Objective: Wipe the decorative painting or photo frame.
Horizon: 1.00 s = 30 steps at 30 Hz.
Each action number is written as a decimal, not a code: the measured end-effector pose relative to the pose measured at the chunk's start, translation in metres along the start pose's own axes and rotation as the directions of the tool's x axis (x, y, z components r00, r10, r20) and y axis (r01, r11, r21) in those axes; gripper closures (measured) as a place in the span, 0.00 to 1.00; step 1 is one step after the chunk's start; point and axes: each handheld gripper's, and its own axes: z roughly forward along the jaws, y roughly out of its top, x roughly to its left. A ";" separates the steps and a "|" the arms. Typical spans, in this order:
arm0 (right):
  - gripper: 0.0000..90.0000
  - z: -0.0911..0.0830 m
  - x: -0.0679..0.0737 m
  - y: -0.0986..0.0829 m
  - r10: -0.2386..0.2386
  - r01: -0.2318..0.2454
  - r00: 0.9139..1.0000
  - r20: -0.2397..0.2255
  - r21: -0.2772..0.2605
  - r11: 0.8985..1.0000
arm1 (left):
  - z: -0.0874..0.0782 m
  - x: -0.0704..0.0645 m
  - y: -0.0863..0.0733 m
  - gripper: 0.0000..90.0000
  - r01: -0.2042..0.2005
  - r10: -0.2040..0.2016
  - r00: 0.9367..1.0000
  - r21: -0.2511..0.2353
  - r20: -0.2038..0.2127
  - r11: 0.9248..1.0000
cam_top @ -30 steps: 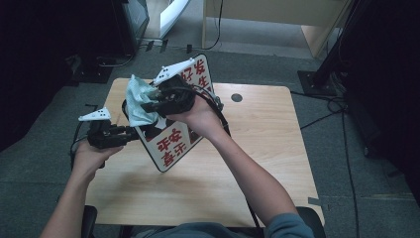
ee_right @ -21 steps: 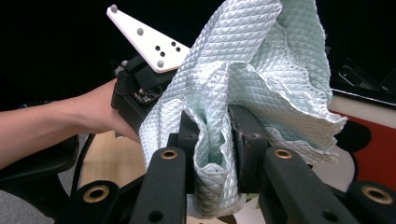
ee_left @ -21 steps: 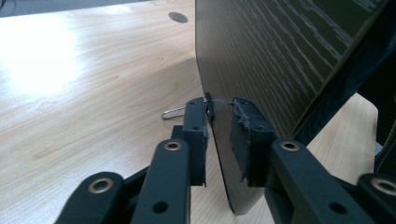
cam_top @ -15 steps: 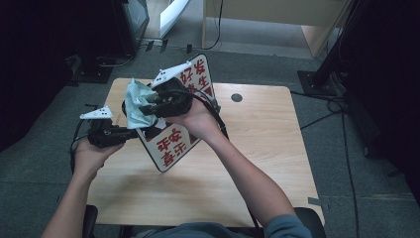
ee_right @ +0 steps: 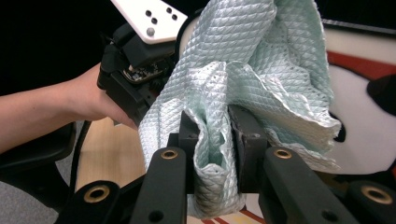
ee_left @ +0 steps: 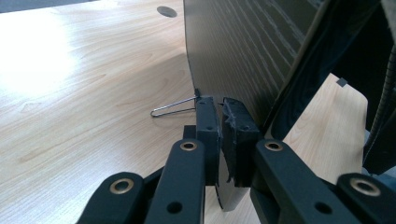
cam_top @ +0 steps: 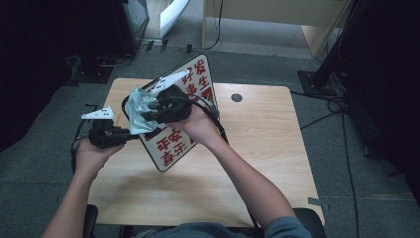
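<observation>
A white sign board [cam_top: 195, 82] with red characters is held tilted above the wooden table [cam_top: 257, 148]. My left gripper [cam_top: 133, 135] is shut on the board's lower left edge; the left gripper view has its jaws clamped on the thin panel [ee_left: 233, 51], whose grey wood-grain back faces the camera. My right gripper [cam_top: 148, 115] is shut on a crumpled pale green cloth [cam_top: 139, 106] pressed against the board's face at its left side. In the right gripper view the quilted cloth [ee_right: 247, 60] bunches between the pads, with the board [ee_right: 364, 121] behind it.
A round cable hole [cam_top: 236, 97] sits in the table's far right part. A wire stand leg [ee_left: 173, 108] sticks out from the board's back. Cables [cam_top: 327, 114] trail on the grey floor to the right; dark equipment [cam_top: 133, 20] stands beyond the table.
The cloth and right gripper have shifted slightly along the board's left part. The left gripper keeps its hold on the board's edge.
</observation>
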 end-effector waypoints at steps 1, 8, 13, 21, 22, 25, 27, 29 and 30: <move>0.85 0.001 0.000 -0.002 0.003 -0.003 1.000 -0.003 0.001 1.000 | 0.000 0.000 0.000 0.96 0.002 -0.002 1.000 0.001 0.001 1.000; 0.85 0.006 -0.001 -0.011 -0.004 0.004 1.000 -0.010 0.003 1.000 | 0.001 -0.001 -0.001 0.97 0.002 -0.002 1.000 -0.006 0.001 1.000; 0.85 0.007 -0.001 -0.014 0.000 0.000 1.000 -0.016 0.006 1.000 | 0.001 -0.001 -0.001 0.97 -0.002 0.002 1.000 -0.007 0.005 1.000; 0.85 0.011 -0.001 -0.024 0.002 -0.002 1.000 -0.025 0.013 1.000 | 0.001 -0.001 -0.003 0.95 -0.002 0.002 1.000 -0.004 0.010 1.000; 0.85 0.011 -0.001 -0.024 0.002 -0.002 1.000 -0.025 0.013 1.000 | 0.001 0.000 -0.003 0.95 -0.002 0.002 1.000 -0.005 0.009 1.000; 0.85 0.013 -0.001 -0.029 0.009 -0.008 1.000 -0.028 0.018 1.000 | 0.001 0.000 -0.003 0.95 0.000 0.000 1.000 -0.004 0.011 1.000; 0.85 0.014 -0.001 -0.032 0.007 -0.007 1.000 -0.029 0.021 1.000 | 0.001 0.000 -0.003 0.95 -0.001 0.001 1.000 -0.003 0.011 1.000; 0.85 0.015 -0.002 -0.036 0.010 -0.009 0.999 -0.030 0.029 1.000 | 0.001 0.000 -0.003 0.95 -0.001 0.001 1.000 -0.003 0.011 1.000; 0.85 0.016 -0.001 -0.038 0.015 -0.014 0.999 -0.030 0.033 0.999 | 0.001 0.000 -0.003 0.95 -0.002 0.002 1.000 -0.004 0.010 1.000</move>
